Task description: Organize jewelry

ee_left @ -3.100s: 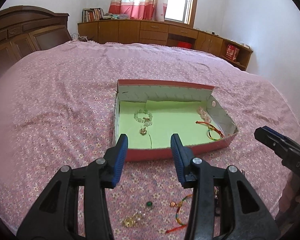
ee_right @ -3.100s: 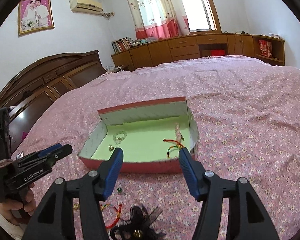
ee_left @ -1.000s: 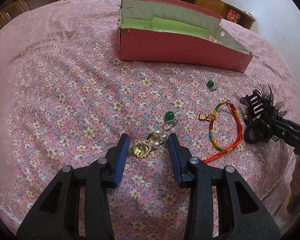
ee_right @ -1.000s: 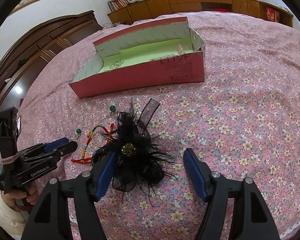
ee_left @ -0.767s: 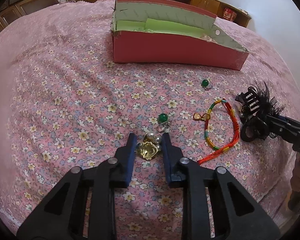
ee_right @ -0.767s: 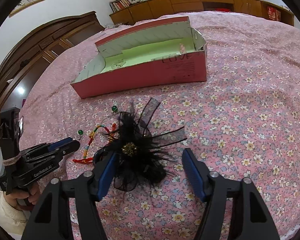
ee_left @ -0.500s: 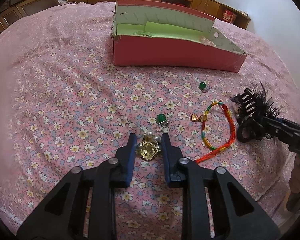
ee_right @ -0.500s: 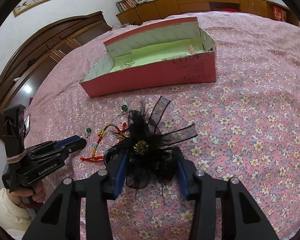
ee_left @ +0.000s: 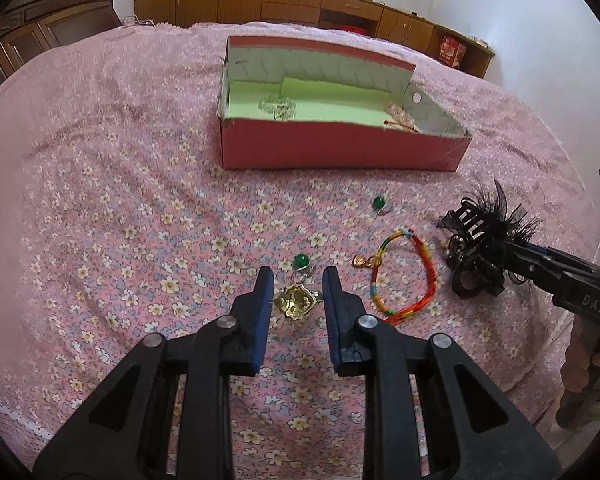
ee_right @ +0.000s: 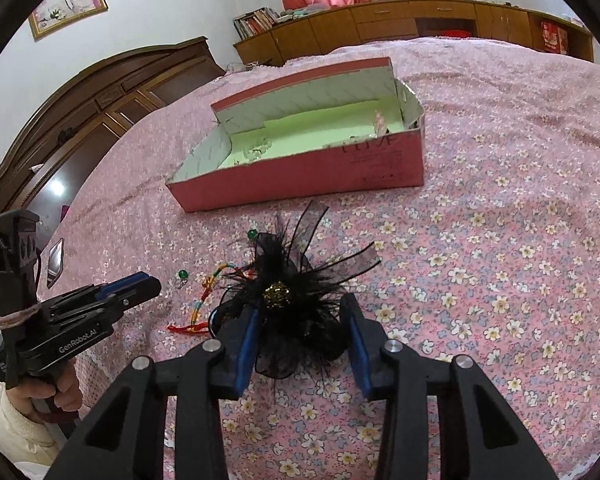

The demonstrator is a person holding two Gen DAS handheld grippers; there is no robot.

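Gold brooch (ee_left: 295, 301): lies on the floral pink bedspread (ee_left: 112, 200), between the blue pads of the left gripper (ee_left: 296, 282); jaws narrowed to a small gap around it, the pads close on either side, though actual contact is hard to judge. Visible in the left wrist view only; in the right wrist view the left gripper (ee_right: 140, 286) hides it.

Black feather hair clip (ee_right: 290, 300): gold bead centre, ribbon loops and plumes. The right wrist view shows its decorated front, framed by the right gripper (ee_right: 300, 320), jaws drawn in against its feathers on both sides. The left wrist view shows its toothed claw (ee_left: 474, 226) from the side, with the right gripper (ee_left: 512, 250) at its edge.

Red cardboard box (ee_left: 340, 152): open, lined with light green paper. Contents: a clear bead bracelet (ee_left: 278, 105) at its left end, a red-and-gold cord piece (ee_left: 400, 122) and pale pink beads at its right end.

Loose on the bedspread, between the grippers: rainbow cord bracelet (ee_left: 404, 276) with gold charm; two green-stone rings, one (ee_left: 301, 261) just beyond the left gripper, one (ee_left: 379, 202) nearer the box.
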